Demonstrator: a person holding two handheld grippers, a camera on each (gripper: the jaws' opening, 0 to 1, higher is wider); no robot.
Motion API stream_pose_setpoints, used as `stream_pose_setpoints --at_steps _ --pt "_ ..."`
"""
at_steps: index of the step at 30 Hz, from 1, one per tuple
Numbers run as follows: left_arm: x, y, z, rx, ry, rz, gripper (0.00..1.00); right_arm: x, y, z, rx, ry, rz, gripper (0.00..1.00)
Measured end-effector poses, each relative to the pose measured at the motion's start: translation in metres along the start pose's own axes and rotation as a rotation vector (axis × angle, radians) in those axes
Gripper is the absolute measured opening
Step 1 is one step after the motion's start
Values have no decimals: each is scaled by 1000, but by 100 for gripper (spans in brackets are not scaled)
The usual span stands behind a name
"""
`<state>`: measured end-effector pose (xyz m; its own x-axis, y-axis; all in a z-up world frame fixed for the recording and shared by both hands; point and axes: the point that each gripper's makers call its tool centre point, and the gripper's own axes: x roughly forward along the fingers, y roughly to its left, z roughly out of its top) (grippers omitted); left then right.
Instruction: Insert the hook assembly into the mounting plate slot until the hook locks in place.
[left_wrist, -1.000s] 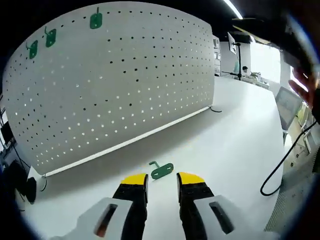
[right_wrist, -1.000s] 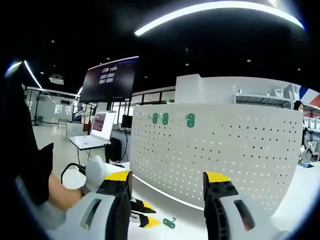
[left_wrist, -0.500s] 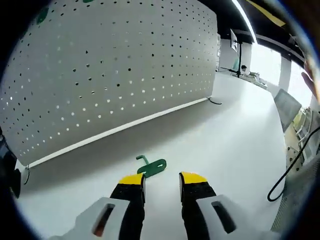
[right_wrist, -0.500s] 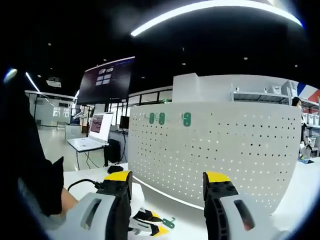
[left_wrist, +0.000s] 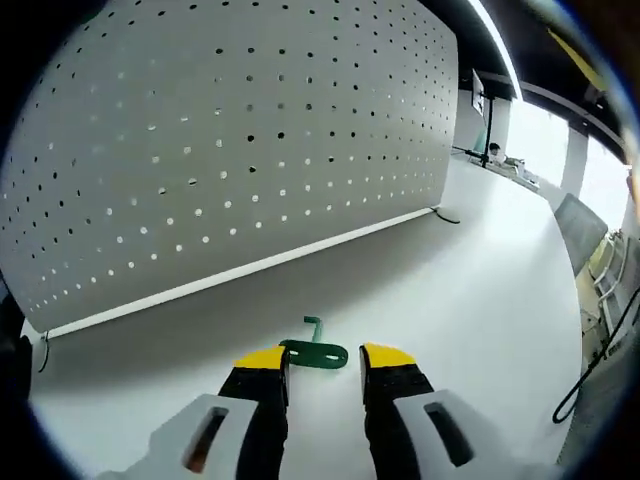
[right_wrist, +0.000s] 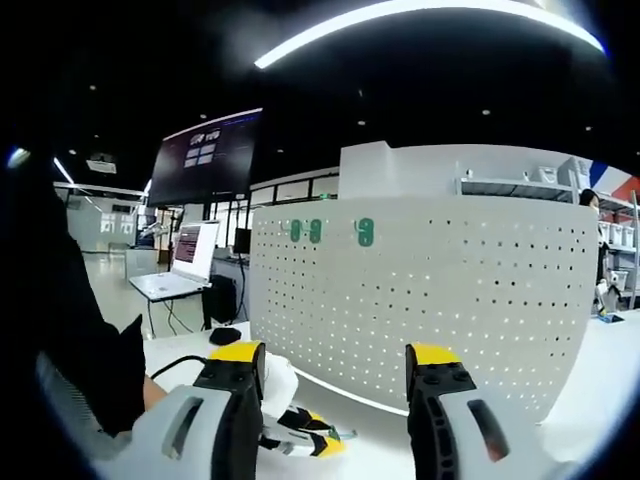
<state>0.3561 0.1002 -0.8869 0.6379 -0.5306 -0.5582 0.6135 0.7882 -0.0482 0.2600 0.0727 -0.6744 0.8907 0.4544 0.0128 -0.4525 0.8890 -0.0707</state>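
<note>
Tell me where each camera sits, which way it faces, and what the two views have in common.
Left gripper view: rides the left gripper, low over the white table, facing a green hook lying just ahead of its open jaws.
Right gripper view: rides the right gripper, held higher, facing the pegboard with three green hooks hung; the left gripper shows below.
Shared: pegboard, table.

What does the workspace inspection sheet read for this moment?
Surface: white table, pegboard upright on it.
Job's things: loose green hook flat on the table, just ahead of the left gripper; three mounted hooks near the pegboard's top.
Clutter: nothing seen.
Grippers: left open, jaws either side of the loose hook, not closed; right gripper open, raised, empty.
Cables: black cable at the table's edge.
Surroundings: laptop, wall screen, shelving.
</note>
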Motion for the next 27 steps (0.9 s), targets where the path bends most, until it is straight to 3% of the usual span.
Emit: stream_pose_setpoints --at_steps 9,17,22,27 --pt "3 13 3 15 6 33 22 -1 -2 1 0 -3 -4 52" --pt "-6 33 -5 27 29 80 15 -1 0 3 3 -7 4 51" --pt "-10 50 -2 39 22 138 12 0 2 3 6 -7 10 51" --pt "-13 45 11 81 -19 130 13 0 1 4 10 -11 12 50"
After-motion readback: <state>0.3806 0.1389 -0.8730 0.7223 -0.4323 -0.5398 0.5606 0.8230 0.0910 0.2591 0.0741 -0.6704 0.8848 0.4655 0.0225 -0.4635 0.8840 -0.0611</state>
